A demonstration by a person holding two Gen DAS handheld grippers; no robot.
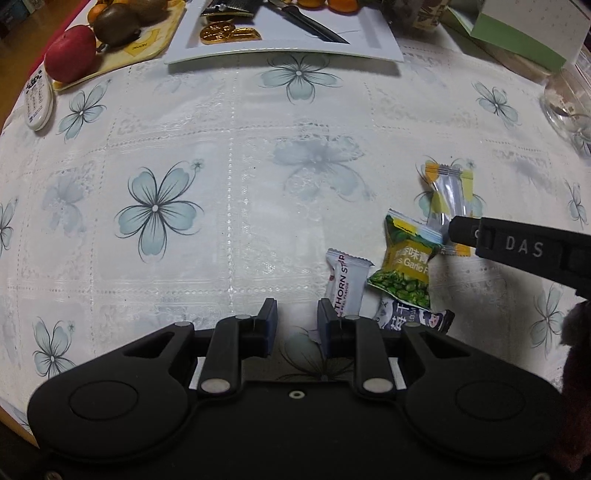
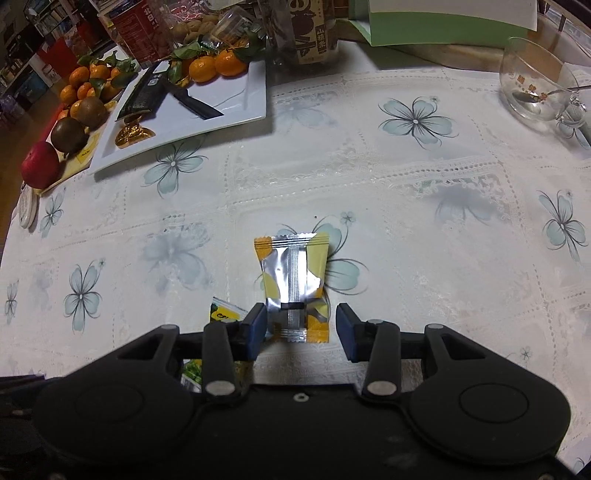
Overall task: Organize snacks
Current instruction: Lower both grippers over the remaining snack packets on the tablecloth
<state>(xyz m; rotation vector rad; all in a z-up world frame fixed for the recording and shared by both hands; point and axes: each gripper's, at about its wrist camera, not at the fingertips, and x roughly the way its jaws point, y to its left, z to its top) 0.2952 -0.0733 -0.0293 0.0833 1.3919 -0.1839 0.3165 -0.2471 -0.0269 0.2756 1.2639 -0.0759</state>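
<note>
Far ahead of the tongs we see a white tray (image 2: 236, 107) on the flowered tablecloth (image 2: 406, 206). On the tray lie a black knife (image 2: 195, 105), a dark packet (image 2: 142, 94) and gold foil coins (image 1: 227, 33), with mandarins (image 2: 214, 66) at its far end. Left of the tray, kiwis (image 2: 79, 122) and a red apple (image 2: 38, 166) sit on a yellow board (image 1: 147, 44). A small white case (image 1: 37, 99) lies just beside it. Far ahead to the right stand a glass bowl (image 2: 535, 85) holding a spoon (image 2: 532, 96), and a green box (image 2: 443, 22).
</note>
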